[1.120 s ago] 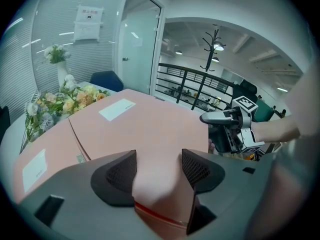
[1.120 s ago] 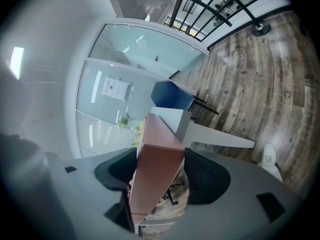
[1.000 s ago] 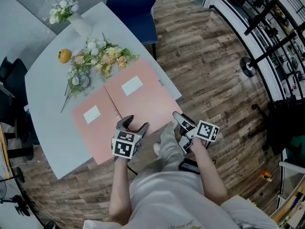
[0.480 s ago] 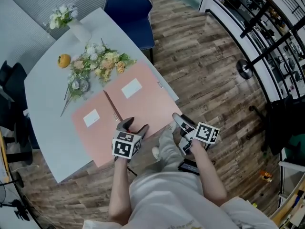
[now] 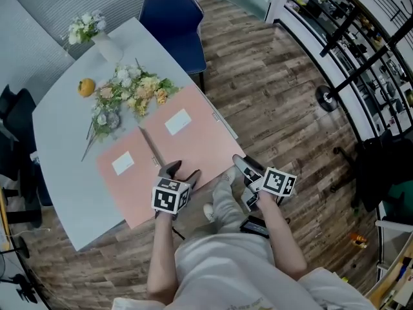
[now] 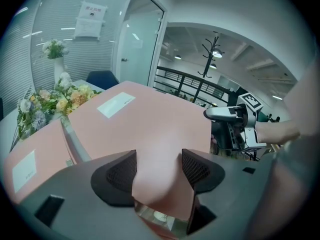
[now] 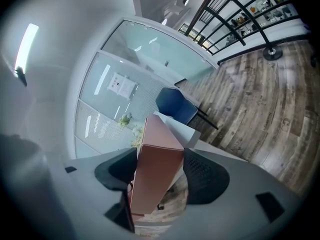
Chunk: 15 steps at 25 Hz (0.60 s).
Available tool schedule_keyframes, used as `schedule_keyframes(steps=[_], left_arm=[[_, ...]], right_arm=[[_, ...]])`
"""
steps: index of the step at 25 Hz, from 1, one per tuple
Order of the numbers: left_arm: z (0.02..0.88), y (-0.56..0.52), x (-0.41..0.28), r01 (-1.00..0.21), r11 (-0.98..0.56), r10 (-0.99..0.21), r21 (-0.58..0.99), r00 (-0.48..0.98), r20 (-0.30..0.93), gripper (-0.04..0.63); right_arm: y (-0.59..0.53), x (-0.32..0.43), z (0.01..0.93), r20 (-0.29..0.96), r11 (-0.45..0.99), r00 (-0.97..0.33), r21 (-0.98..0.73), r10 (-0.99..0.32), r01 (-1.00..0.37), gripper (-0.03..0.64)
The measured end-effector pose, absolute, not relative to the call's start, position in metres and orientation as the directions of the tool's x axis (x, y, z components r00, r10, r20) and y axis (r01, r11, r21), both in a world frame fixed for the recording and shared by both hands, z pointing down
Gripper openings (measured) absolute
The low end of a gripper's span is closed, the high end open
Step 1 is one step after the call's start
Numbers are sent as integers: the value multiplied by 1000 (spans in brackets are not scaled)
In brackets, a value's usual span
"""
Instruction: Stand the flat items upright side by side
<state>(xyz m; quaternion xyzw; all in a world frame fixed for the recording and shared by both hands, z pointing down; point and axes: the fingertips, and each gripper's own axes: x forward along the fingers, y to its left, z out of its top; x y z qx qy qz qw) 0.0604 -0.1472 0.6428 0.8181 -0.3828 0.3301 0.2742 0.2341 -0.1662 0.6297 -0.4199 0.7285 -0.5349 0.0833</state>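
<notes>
Two flat pink folders lie side by side on the white table. The left folder lies untouched. My left gripper is at the near edge of the right folder, and the pink cover fills the gap between its pads. My right gripper is at that folder's near right corner, its jaws wide around the thick pink spine, both pads against it.
Loose flowers, an orange and a vase of white flowers sit at the table's far side. A blue chair stands behind the table. Wooden floor, black racks and a round weight are to the right.
My right gripper has risen slightly at the folder's corner. The left gripper stays at the near edge. Both folders lie where they were.
</notes>
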Motion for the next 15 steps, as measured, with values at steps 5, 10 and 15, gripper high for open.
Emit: schedule_keyframes(steps=[5,10,15], left_arm=[[641,-148,65,-808,-551,-444,210,497,745,282],[636,-144,74,-806,-546,-443,229,510,737,282],[635,-145,75,-800,-544,-438,252,527,728,282]], right_arm=[[-167,238,619,327,89,-622,-837,-711,-541,304],[-164,246,605,322,115,-619,-821,-716,-559,299],[-164,247,593,314,145,-619,-803,-720,-577,295]])
